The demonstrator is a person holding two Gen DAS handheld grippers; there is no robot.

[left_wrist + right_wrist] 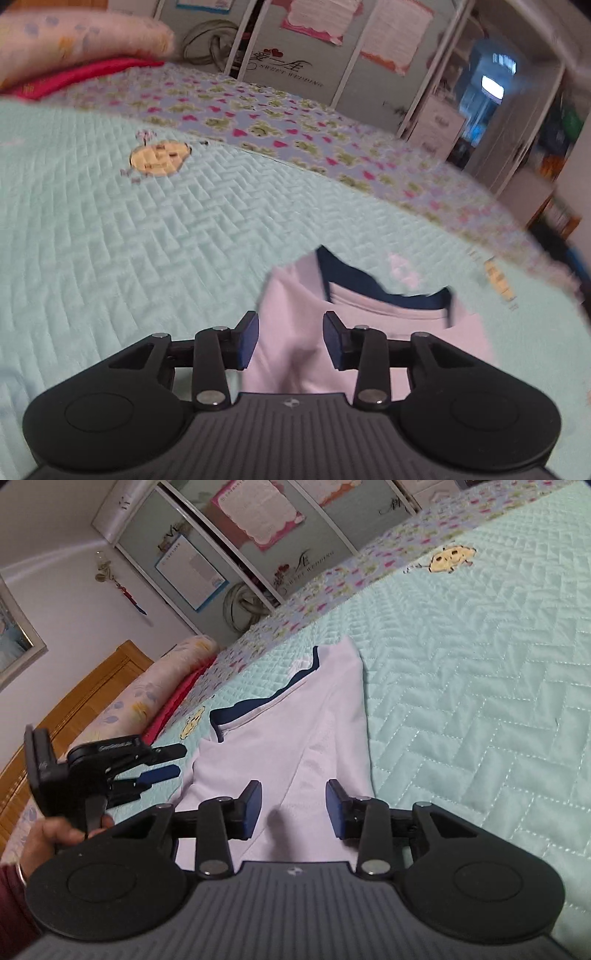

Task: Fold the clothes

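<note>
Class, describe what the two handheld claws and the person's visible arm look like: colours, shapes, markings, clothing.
Both claws, left and right, are black, with ribbed grey bodies, round side discs, silver pivot pins and blue pads. The hand shows a dark red sleeve and a thin bangle.

Both wrist cameras sit low and close over the quilt, each looking forward past its own fingers at the shirt at 12 o'clock, right view rolled, shared ground being shirt, quilt and far cabinets.
</note>
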